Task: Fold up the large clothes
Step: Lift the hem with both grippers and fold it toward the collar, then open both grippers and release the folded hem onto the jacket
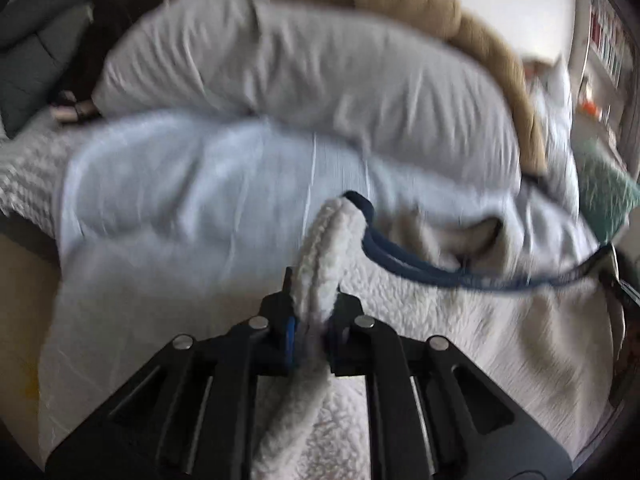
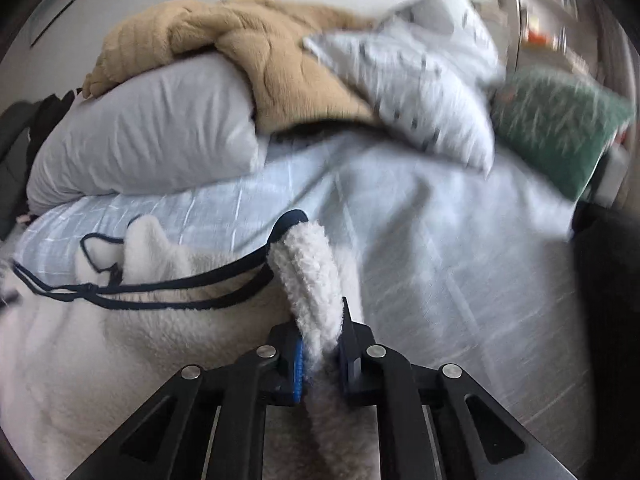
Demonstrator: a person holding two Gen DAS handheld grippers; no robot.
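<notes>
The left gripper (image 1: 312, 320) is closed on a thick roll of the white fleece garment (image 1: 460, 340); the fabric is pinched between the two black fingers and stands up above them like a soft tube. The garment is cream-white with a curly, woolly texture, and a dark blue trim (image 1: 400, 264) runs along its edge, from the top of the pinched roll toward the right side of the left wrist view. The garment lies spread over the light blue bedsheet (image 1: 180, 184), in the near part of the bed. Behind the sheet there is a long grey pillow (image 1: 300, 64), and a tan blanket (image 1: 440, 12) is heaped on top of it. At the far left, a dark piece of clothing (image 1: 104, 28) lies beside the pillow. The picture is blurred by motion.

In the right wrist view the garment (image 2: 100, 352) fills the lower left, and the blue trim (image 2: 160, 292) crosses it in two thin lines. A pointed fold of the fleece rises near the left. The right gripper (image 2: 320, 344) is also clamped on a thick roll of the same fleece, which stands up between the fingers. To the right of it the bedsheet (image 2: 440, 260) is bare. Farther back lie a white patterned pillow (image 2: 420, 76) and, at the far right, a green cushion (image 2: 560, 120).
</notes>
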